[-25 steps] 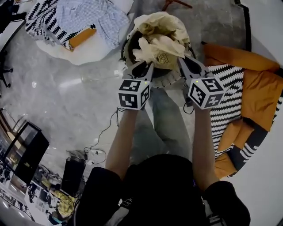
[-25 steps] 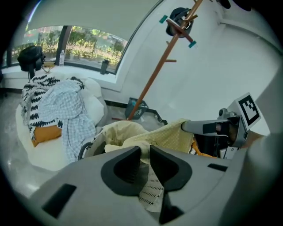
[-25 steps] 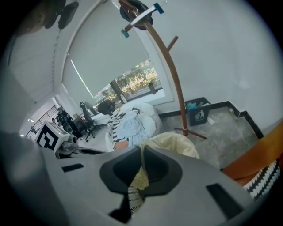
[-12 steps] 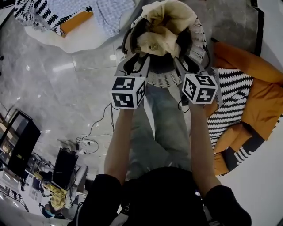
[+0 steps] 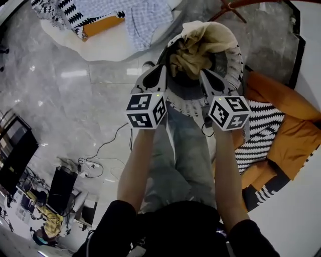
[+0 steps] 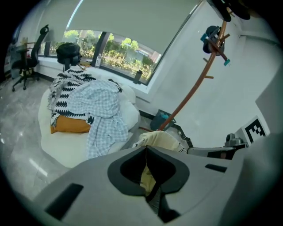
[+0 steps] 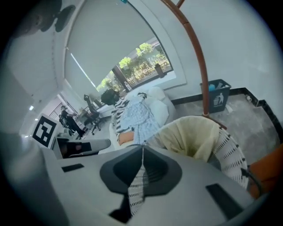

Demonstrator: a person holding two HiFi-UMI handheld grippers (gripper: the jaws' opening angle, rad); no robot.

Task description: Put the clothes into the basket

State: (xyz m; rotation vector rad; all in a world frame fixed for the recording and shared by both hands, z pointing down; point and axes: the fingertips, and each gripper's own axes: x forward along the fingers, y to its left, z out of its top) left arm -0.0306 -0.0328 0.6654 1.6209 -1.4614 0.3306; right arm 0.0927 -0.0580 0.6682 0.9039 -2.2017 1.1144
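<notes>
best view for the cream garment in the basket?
Head view: it looks down into the basket, showing the cream garment piled inside and draped over its rim. Right gripper view shows the garment side-on, hanging over the rim only. Left gripper view catches just a sliver.

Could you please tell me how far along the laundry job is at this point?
Done: a cream garment lies in the white woven basket. In hand: nothing; the left gripper and right gripper have just closed, empty, near its rim. Left: the blue checked shirt on the white cushion, and likely the zigzag-patterned cloth beside it.
</notes>
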